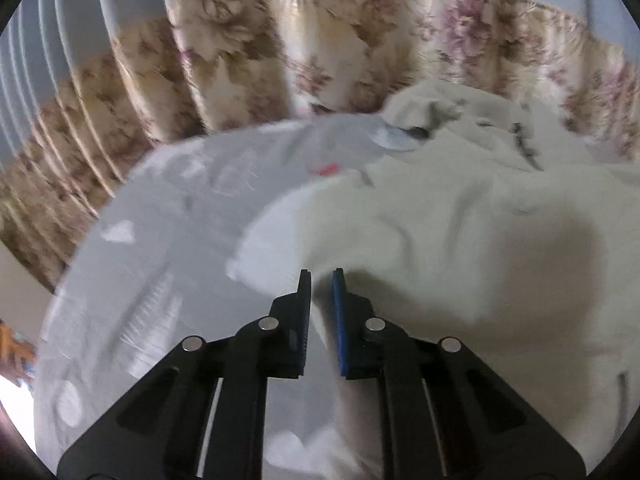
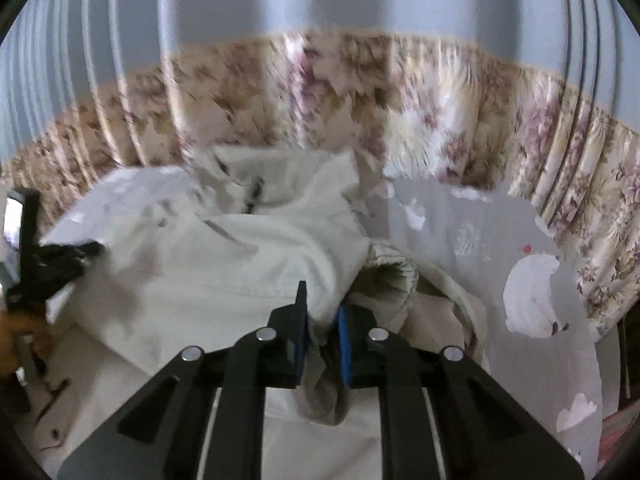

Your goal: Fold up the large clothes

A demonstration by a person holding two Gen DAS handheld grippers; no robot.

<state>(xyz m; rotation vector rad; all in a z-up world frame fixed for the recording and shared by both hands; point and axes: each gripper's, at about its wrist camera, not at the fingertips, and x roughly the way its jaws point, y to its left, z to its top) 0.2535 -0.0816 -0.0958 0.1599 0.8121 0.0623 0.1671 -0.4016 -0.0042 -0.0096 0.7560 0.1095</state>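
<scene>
**Soft light, smeared frames**

I see dim, diffuse light in both views. Motion blur smears the floral curtain [image 1: 320, 40] and bedsheet [image 1: 160, 240]; a broad shadow [image 1: 540, 264] lies on the white garment [image 1: 440, 220]. Fisheye edges bend and darken.

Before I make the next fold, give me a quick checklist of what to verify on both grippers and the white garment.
1. Right gripper has cloth pinched between its fingers: ok.
2. Left gripper holds the white garment: cannot tell, blurred.
3. Garment lies flat: not ok, bunched and creased.
4. Elastic cuff untucked: not ok, it sits under a fold.
5. Garment rests on the grey printed sheet: ok.
</scene>
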